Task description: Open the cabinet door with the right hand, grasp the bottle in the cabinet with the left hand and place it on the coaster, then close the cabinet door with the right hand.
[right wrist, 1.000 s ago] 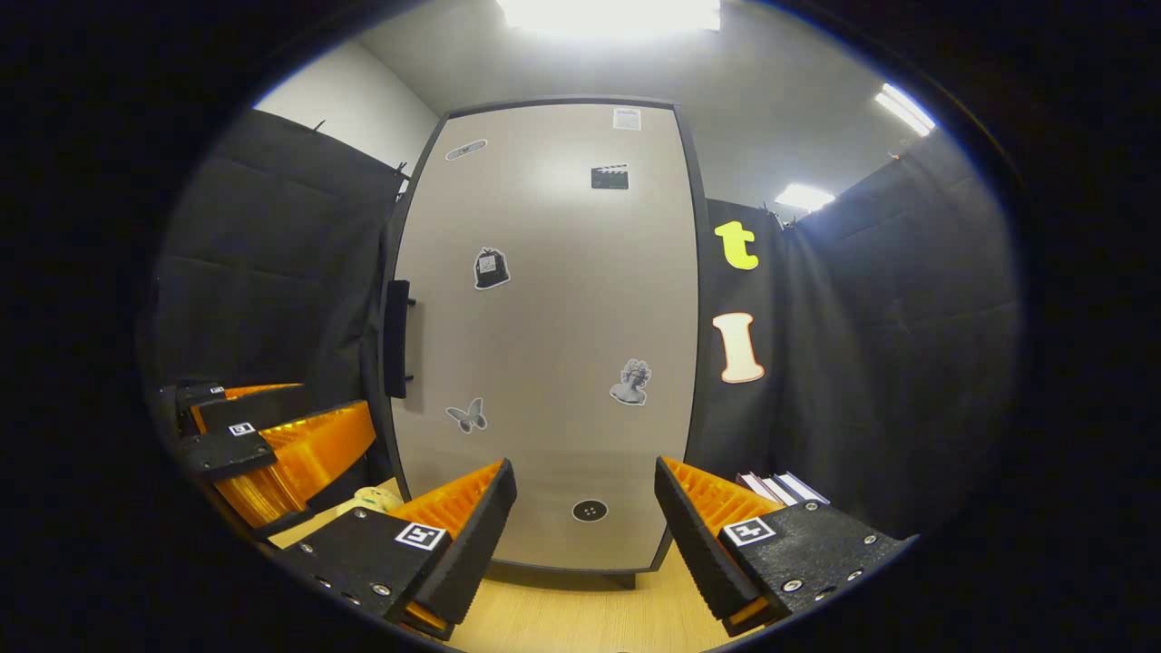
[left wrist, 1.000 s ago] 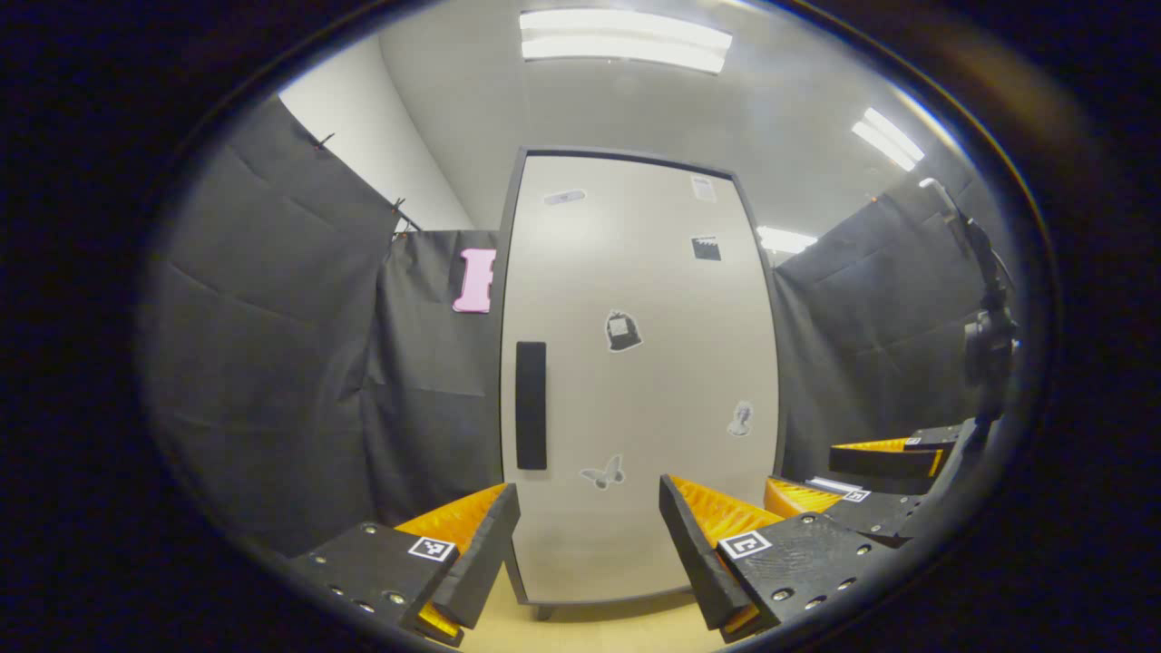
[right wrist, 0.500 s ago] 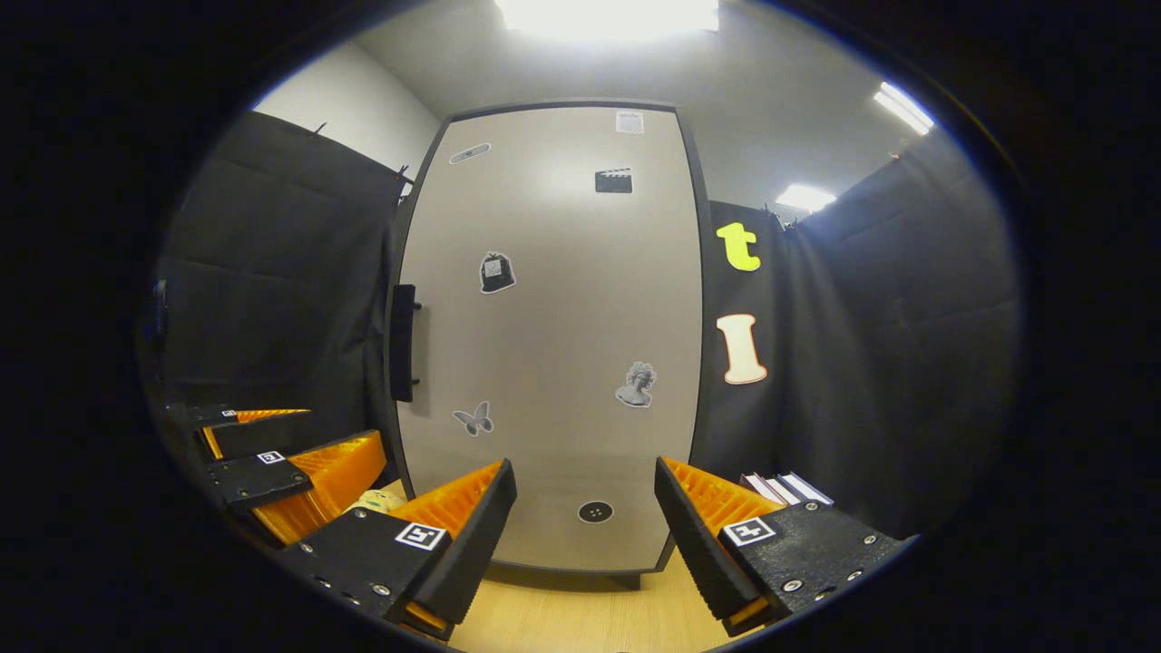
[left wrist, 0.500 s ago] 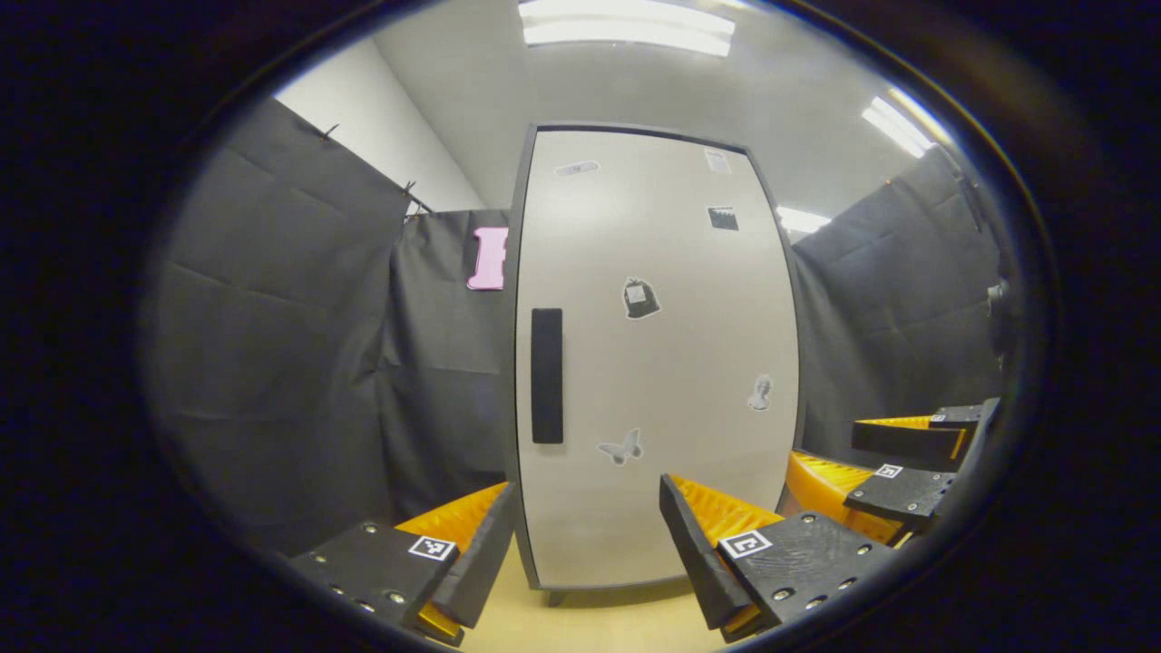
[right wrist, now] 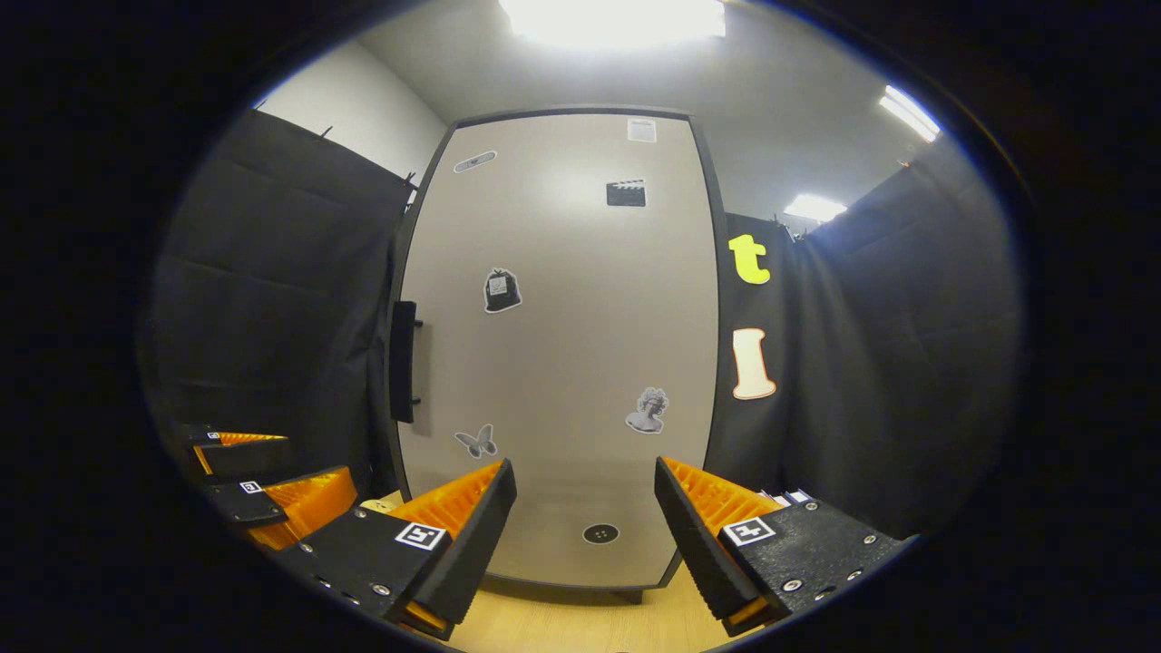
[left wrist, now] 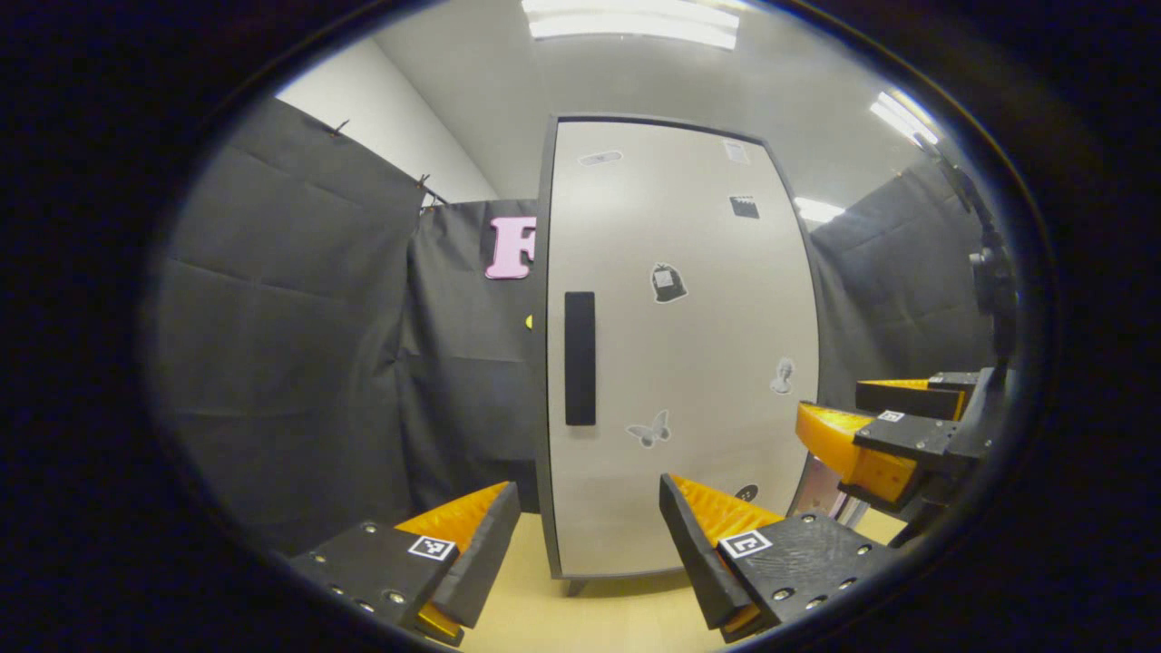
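Observation:
The cabinet door (left wrist: 689,363) is closed; it is light grey, dotted with stickers, and framed in dark trim. Its dark vertical handle (left wrist: 580,358) sits near the left edge, and in the right gripper view the handle (right wrist: 403,361) stands out from the door (right wrist: 562,345) edge-on. The closed door hides whatever is inside the cabinet. My left gripper (left wrist: 590,544) is open and empty, short of the door's lower left part. My right gripper (right wrist: 585,535) is open and empty, facing the door's lower middle. Each shows in the other's view: the right gripper (left wrist: 893,435), the left gripper (right wrist: 263,481).
The cabinet stands on a light wooden tabletop (right wrist: 580,621). Black cloth walls close in on both sides. A few books (right wrist: 785,497) lie to the right of the cabinet. A small pale object (right wrist: 385,501) lies on the table left of the door.
The cabinet has slid rightward in the left gripper view as that gripper swung left. The right gripper has edged slightly nearer the door. The door stays closed.

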Motion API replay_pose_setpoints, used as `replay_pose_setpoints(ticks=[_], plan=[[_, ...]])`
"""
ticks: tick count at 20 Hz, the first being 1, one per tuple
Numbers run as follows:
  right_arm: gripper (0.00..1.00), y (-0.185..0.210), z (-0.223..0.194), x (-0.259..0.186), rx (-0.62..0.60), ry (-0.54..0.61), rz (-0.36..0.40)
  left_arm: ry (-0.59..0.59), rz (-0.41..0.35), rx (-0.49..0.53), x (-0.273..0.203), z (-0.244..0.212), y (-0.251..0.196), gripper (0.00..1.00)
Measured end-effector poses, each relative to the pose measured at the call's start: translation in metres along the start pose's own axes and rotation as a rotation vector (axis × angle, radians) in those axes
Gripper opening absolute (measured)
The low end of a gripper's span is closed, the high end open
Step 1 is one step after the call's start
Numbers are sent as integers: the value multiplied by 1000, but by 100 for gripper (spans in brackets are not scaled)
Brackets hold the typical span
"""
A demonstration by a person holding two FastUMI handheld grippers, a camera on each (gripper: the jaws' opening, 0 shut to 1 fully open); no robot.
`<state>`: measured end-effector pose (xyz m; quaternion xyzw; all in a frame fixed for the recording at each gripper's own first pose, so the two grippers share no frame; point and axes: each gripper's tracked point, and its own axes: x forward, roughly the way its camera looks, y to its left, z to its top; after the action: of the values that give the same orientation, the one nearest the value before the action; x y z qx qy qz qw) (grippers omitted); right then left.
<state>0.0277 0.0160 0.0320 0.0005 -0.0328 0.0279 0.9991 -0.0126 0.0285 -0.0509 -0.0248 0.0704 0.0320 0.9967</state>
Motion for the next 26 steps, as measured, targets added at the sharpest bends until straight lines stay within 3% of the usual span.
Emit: replay_pose_setpoints(ticks=[4, 5, 7, 9, 10, 19, 23, 25, 26], plan=[[95, 25, 17, 20, -8, -37, 42, 17, 41, -10, -16, -7, 28, 95], [95, 35, 20, 26, -8, -45, 64, 18, 51, -15, -21, -8, 35, 89], [95, 56, 26, 38, -7, -51, 105, 22, 86, -15, -30, -9, 54, 89], [95, 77, 33, 50, -2, -64, 137, 26, 123, 2, -40, -10, 73, 95], [95, 88, 37, 58, 4, -70, 152, 28, 146, 12, -45, -11, 83, 89], [95, 181, 41, 111, -36, -75, 273, 95, 274, 36, -87, -36, 139, 89], [93, 194, 23, 127, -89, -33, 256, 93, 293, 34, -92, -37, 152, 89], [68, 190, 21, 131, -89, -17, 237, 90, 295, 25, -96, -37, 154, 89], [46, 191, 19, 135, -78, -2, 231, 87, 293, 20, -97, -37, 154, 89]])
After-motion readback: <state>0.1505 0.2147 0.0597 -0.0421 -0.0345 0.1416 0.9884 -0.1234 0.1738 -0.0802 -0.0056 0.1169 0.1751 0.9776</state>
